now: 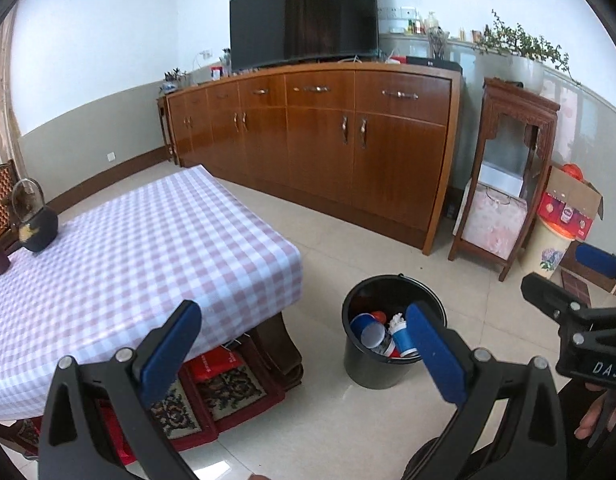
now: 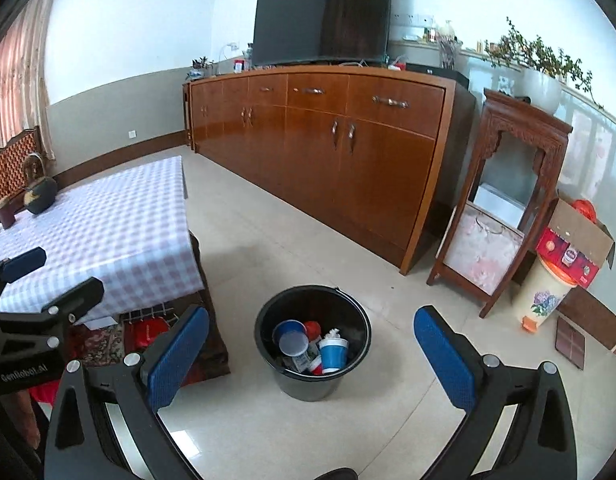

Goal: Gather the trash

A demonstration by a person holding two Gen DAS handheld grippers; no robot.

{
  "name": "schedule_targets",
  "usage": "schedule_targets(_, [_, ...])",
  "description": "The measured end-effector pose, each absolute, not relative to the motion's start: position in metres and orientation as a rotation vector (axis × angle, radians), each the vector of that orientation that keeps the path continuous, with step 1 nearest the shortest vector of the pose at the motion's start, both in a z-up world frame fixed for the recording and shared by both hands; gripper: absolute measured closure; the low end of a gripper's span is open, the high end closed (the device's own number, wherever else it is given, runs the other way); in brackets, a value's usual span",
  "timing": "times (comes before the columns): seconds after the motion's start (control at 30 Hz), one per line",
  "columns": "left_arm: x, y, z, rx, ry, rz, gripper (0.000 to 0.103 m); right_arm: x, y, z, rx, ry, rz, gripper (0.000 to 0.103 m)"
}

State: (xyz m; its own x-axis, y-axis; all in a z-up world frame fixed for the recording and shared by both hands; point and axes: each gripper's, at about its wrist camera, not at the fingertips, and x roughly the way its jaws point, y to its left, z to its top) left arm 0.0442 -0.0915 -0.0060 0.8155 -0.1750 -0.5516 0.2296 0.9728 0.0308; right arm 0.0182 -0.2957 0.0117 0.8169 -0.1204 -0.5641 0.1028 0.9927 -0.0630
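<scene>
A black trash bucket (image 1: 392, 368) stands on the tiled floor to the right of the table; it also shows in the right wrist view (image 2: 308, 384). Inside lie blue paper cups (image 2: 333, 354), a red cup (image 2: 313, 329) and crumpled white paper (image 2: 332, 334). My left gripper (image 1: 304, 320) is open and empty, above the floor between the table corner and the bucket. My right gripper (image 2: 311, 328) is open and empty, held above the bucket. The right gripper also appears at the right edge of the left wrist view (image 1: 568, 276). The left gripper appears at the left edge of the right wrist view (image 2: 56, 276).
A low table with a pink checked cloth (image 1: 140, 248) carries a dark kettle (image 1: 38, 226). Red cushions (image 1: 212, 396) lie under it. A long wooden sideboard (image 1: 328, 148) with a TV (image 1: 304, 16) lines the back wall. A carved stand (image 2: 504, 208) and flowered bin (image 2: 542, 300) stand right.
</scene>
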Motion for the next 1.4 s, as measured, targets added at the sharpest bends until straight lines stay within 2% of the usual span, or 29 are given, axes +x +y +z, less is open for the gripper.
schedule_targets(0.6, [0.01, -0.079, 0.019, 0.092, 0.5, -0.167, 0.0, -0.006, -0.276, 0.042, -0.035, 0.521, -0.083, 0.0])
schedule_targets(1.4, [0.013, -0.083, 0.019, 0.086, 0.512, -0.174, 0.0, -0.004, -0.283, 0.041, -0.041, 0.53, -0.104, 0.0])
